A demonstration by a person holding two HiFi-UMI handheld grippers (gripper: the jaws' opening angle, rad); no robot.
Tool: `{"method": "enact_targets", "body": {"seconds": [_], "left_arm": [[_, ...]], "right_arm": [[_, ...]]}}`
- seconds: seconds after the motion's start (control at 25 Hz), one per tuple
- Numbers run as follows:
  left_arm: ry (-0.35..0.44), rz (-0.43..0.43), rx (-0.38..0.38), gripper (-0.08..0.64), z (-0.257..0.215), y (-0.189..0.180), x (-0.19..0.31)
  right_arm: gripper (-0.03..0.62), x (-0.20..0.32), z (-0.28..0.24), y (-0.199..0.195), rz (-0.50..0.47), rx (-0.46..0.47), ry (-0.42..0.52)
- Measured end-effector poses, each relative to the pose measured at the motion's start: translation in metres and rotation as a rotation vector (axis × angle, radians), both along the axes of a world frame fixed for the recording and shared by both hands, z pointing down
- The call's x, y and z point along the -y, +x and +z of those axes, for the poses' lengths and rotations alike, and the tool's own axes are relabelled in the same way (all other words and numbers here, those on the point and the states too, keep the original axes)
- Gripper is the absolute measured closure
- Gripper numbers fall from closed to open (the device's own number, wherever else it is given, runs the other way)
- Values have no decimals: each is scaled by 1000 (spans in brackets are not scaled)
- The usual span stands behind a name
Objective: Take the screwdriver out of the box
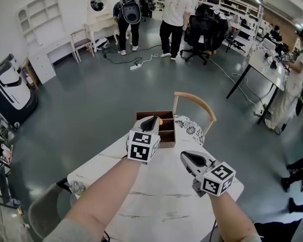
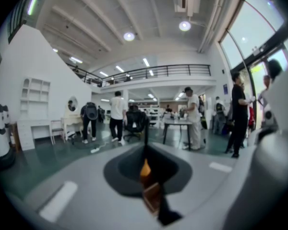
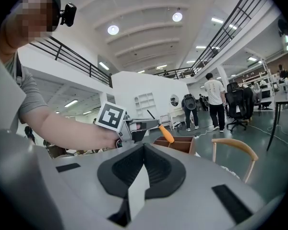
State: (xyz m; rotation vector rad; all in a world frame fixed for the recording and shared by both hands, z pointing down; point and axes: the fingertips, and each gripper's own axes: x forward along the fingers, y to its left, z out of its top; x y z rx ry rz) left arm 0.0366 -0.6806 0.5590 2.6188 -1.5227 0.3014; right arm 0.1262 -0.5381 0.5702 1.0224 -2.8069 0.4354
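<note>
Gripping the screwdriver (image 3: 166, 133) with the left gripper (image 1: 152, 121), jaws nipped tight about where orange handle meets shaft. Held clear above the brown box (image 1: 167, 136), touching none of its walls, so judged as already lifted out. Tilted, with the thin dark shaft pointing up and away and the handle slanting down toward the box. Likely pinched at the handle for the thicker, surer hold. Showing in the left gripper view as an orange sliver between the jaws, with a bit of box below. With the right gripper (image 1: 188, 158) off to the side over the white tabletop (image 1: 161, 200), apart from the box, jaws pressed together on nothing; probably parked there to leave the lift free. Left to do, by judgement: carrying across and setting down on bare tabletop, away from the lace doily (image 1: 190, 128) and the chair (image 1: 194, 103).
</note>
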Motion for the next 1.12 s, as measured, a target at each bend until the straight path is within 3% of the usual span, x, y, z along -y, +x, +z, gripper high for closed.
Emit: {"method": "enact_targets", "body": {"seconds": [0.56,1.12], "left_arm": [[84,31,-31,543,-86,-14,-19],[124,98,-65,543,-160,-48,-53]], "right_arm": [[584,12,-70,-7,69,-28,78],[584,10,-120,-24,170,-42,76]]}}
